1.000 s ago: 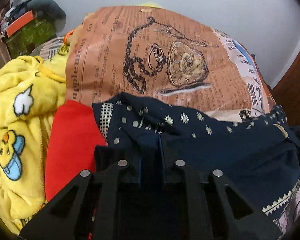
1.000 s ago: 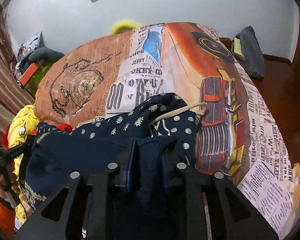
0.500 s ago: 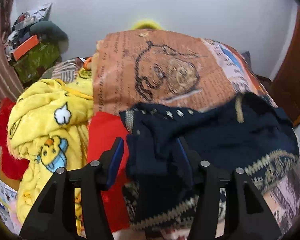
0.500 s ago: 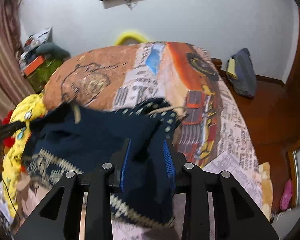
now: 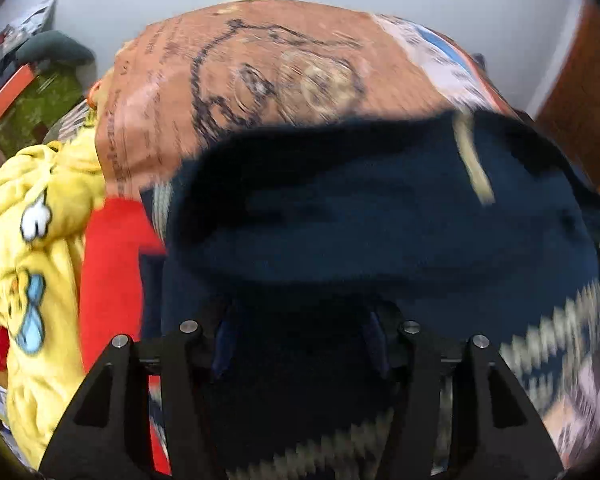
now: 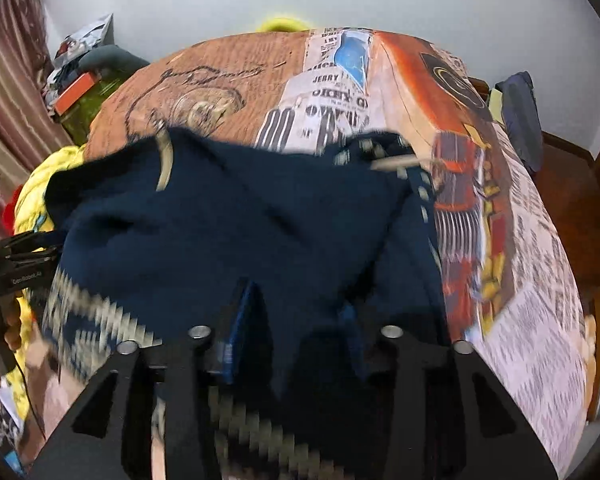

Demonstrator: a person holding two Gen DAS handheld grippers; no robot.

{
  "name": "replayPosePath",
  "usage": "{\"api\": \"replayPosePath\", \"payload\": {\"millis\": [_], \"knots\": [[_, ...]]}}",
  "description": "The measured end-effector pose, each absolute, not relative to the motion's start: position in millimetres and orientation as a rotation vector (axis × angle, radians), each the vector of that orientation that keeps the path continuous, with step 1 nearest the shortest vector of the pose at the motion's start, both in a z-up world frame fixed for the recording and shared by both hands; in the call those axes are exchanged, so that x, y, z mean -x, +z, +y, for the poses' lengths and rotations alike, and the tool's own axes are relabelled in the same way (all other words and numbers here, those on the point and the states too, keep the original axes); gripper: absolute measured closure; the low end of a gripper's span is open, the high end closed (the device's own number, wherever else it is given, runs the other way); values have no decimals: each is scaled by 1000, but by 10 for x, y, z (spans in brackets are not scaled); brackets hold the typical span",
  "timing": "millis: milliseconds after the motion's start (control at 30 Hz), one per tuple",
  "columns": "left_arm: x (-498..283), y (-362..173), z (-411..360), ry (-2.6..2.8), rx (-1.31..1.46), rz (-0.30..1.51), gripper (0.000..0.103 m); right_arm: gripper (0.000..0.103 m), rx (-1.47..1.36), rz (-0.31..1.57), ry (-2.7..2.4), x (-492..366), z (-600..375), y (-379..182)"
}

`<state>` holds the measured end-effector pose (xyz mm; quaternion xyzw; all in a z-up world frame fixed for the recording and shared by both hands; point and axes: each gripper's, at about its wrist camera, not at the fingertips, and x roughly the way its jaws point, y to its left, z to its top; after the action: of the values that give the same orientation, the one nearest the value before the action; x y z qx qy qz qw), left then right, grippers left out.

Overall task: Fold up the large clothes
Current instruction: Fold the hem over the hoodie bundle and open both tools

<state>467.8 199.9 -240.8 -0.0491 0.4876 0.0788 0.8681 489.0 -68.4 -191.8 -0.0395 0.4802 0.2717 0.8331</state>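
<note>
A navy blue garment (image 5: 380,232) with a beige zigzag border lies bunched on the bed and also shows in the right wrist view (image 6: 260,232). A beige drawstring (image 5: 474,160) lies on it. My left gripper (image 5: 300,344) stands open, with the navy cloth lying between its spread fingers. My right gripper (image 6: 292,320) is open too, its blue-padded fingers (image 6: 240,320) apart with the cloth draped between them. The left gripper's body shows at the left edge of the right wrist view (image 6: 12,264). Both views are motion-blurred.
The bed carries a newspaper-print cover (image 6: 340,92) with a pocket watch and an orange car. A yellow cartoon blanket (image 5: 32,220) and a red cloth (image 5: 112,272) lie at the left. Boxes and clutter (image 6: 80,88) stand by the far wall. A dark bundle (image 6: 520,112) lies far right.
Both grippers have gone from shut on the navy garment to open. The garment has dropped and spread on the bed, its zigzag border now showing near me.
</note>
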Motion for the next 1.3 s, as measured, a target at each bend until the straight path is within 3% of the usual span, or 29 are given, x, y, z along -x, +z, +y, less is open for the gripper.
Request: {"api": "replayPosePath", "payload": {"millis": [200,467,900,967,1100,1200,1300], "knots": [[-5148,-2376,2423,243,212,1058,47,60,99,1009,444,-5369,-561,-1852],[-4866,-2011,2767,387,197,933,47,60,41,926,395,-5245,-654,-1639],[-4247,-2138,1816,10,102,969,47,59,148,901,745,-4288,33,-1531],[-4178,-2220,1663,-15,70,973,46,56,180,921,744,-4255,98,-1662],[-4086,-2465,1491,36,-53,980,33,14,201,910,674,-4280,6,-1846],[-4023,-2534,1604,59,-25,963,21,12,120,941,689,-4309,-188,-1901],[-3940,-2539,1783,70,50,953,20,12,126,939,660,-4287,-343,-1889]]}}
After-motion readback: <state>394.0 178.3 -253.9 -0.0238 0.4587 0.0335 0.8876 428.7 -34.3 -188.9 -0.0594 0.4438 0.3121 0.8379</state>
